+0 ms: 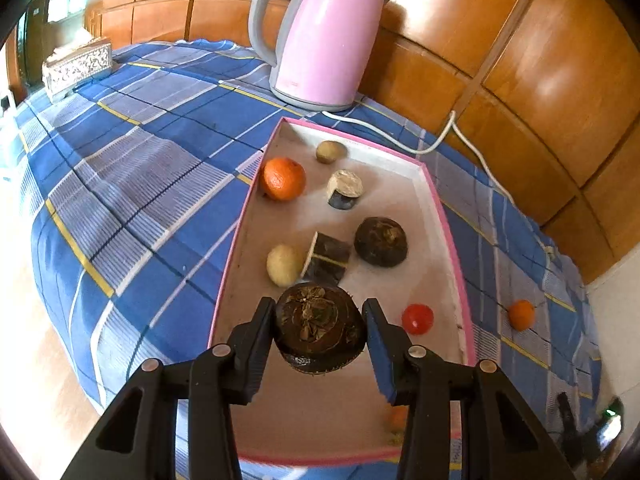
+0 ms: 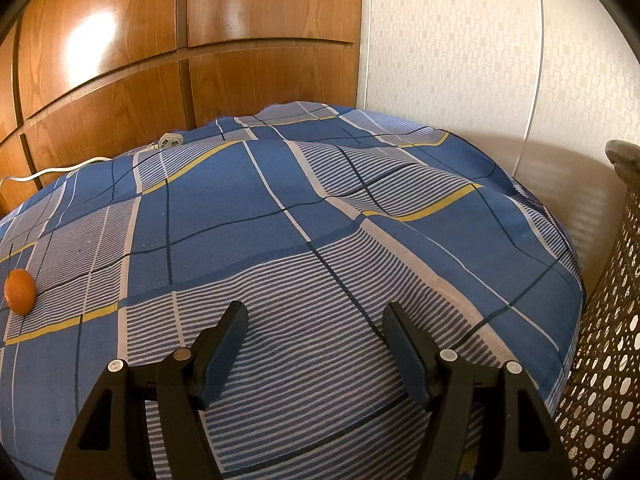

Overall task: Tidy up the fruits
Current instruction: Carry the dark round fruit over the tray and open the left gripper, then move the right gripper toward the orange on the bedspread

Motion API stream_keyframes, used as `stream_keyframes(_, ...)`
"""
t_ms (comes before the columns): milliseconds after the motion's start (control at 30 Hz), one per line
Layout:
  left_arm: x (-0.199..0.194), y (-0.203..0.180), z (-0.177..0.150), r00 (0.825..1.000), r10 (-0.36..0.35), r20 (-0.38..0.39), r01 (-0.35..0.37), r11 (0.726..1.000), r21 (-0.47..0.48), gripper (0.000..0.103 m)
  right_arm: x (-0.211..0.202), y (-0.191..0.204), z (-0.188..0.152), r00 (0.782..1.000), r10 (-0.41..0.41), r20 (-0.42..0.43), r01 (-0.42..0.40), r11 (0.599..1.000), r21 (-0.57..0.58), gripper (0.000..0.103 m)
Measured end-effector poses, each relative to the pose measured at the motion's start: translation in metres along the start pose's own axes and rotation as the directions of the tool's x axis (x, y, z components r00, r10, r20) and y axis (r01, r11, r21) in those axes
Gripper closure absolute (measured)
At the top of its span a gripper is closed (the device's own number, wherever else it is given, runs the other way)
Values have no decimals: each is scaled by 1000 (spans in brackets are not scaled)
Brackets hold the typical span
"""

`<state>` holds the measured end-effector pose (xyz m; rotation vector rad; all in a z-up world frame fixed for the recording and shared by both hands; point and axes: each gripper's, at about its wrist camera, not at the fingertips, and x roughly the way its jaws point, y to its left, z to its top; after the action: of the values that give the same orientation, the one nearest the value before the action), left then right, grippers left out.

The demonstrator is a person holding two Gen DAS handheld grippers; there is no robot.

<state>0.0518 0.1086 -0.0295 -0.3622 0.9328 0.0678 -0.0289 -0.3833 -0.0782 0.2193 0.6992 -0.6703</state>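
Note:
In the left wrist view my left gripper (image 1: pixel 320 320) is shut on a dark brown water chestnut (image 1: pixel 320 330) and holds it over the near end of a pink-rimmed white tray (image 1: pixel 448 232). In the tray lie an orange (image 1: pixel 283 179), a second water chestnut (image 1: pixel 381 241), two pale round fruits (image 1: pixel 285 265), two dark cut pieces (image 1: pixel 328 258) and a small red tomato (image 1: pixel 417 319). A small orange (image 1: pixel 521 314) lies on the cloth right of the tray; it also shows in the right wrist view (image 2: pixel 19 291). My right gripper (image 2: pixel 314 320) is open and empty above the cloth.
A blue checked cloth (image 2: pixel 320 220) covers the table. A pink kettle (image 1: pixel 326 36) stands behind the tray, its white cord (image 1: pixel 440 140) running along the wooden wall. A patterned box (image 1: pixel 78 66) sits far left. A woven basket (image 2: pixel 604 340) stands beside the table's right edge.

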Motion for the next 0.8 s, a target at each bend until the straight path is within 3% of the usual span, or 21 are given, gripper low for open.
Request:
stream_keyframes(433,6,5,-3,994,102,48,-103,994,26,54,0,1,-1,1000,-3,2,3,1000,-3,32)
stream_keyframes(500,1,3,-5,991,116,70,-118,993,30,48,0,1,-1,1000,-3,2,3,1000,-3,32)
stream_keyframes(800,-21,-8,-7,988,94,121,-102,993,56,42,0,1,-1,1000,-4,2,4,1000,-3,32)
